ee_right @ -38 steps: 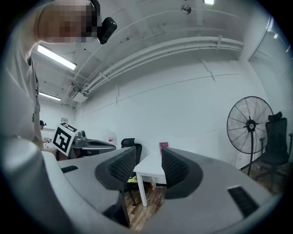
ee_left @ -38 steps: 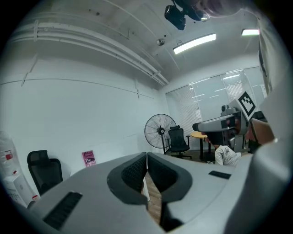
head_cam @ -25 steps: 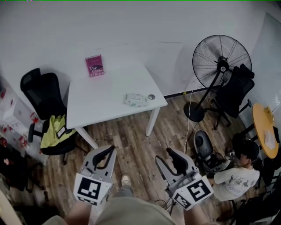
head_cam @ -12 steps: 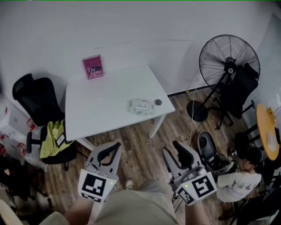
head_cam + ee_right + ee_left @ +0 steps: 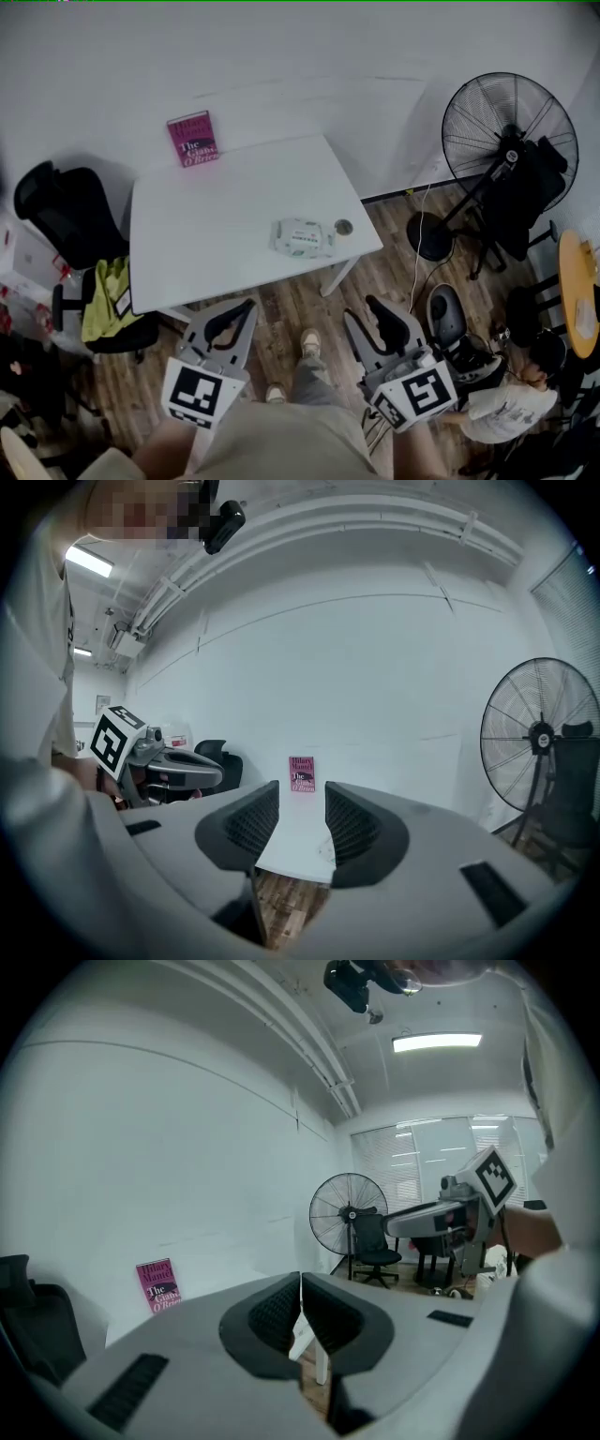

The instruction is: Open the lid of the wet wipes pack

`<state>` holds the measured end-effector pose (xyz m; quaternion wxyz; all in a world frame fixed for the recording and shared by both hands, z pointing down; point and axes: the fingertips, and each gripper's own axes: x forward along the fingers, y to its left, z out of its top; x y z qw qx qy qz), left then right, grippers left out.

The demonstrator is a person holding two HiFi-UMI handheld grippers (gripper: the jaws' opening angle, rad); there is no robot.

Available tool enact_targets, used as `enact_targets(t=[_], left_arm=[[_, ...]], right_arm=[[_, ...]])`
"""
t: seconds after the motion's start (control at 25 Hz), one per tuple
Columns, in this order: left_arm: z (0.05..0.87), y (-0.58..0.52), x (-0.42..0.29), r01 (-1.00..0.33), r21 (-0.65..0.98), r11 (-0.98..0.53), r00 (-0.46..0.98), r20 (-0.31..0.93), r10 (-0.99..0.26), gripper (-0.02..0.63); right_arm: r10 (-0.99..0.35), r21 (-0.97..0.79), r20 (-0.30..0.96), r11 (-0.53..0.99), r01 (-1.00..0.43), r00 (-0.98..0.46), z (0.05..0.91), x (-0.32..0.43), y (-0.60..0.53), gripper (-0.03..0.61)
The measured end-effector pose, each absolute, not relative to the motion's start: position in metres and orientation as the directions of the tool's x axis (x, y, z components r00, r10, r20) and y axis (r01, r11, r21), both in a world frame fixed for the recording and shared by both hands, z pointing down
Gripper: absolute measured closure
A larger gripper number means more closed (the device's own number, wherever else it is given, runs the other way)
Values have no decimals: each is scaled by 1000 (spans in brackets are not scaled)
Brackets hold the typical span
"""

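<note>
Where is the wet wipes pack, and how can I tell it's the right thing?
Find the white table against the wall. Near its right-hand edge in the head view lies the wet wipes pack, flat and pale. It is bigger than the small round object beside it, and far from the pink book at the wall.
</note>
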<state>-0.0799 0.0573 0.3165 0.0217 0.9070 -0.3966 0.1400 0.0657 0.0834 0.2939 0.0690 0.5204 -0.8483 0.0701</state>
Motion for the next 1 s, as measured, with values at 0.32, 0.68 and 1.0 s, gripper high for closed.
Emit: enact_targets(t=[0.32, 0.68, 1.0], left_arm=[[351, -33, -49, -762, -33, -647, 593, 366, -717, 589], [374, -140, -22, -826, 7, -564, 517, 410, -752, 589], [398, -186, -8, -836, -24, -549, 470, 487, -736, 589]], right_arm=[[-832, -20, 278, 495, -869, -481, 338, 97, -24, 410], [-757, 9, 360, 588, -809, -546, 375, 124, -134, 410], [-680, 4, 430, 660, -752, -595, 406, 126, -185, 410]])
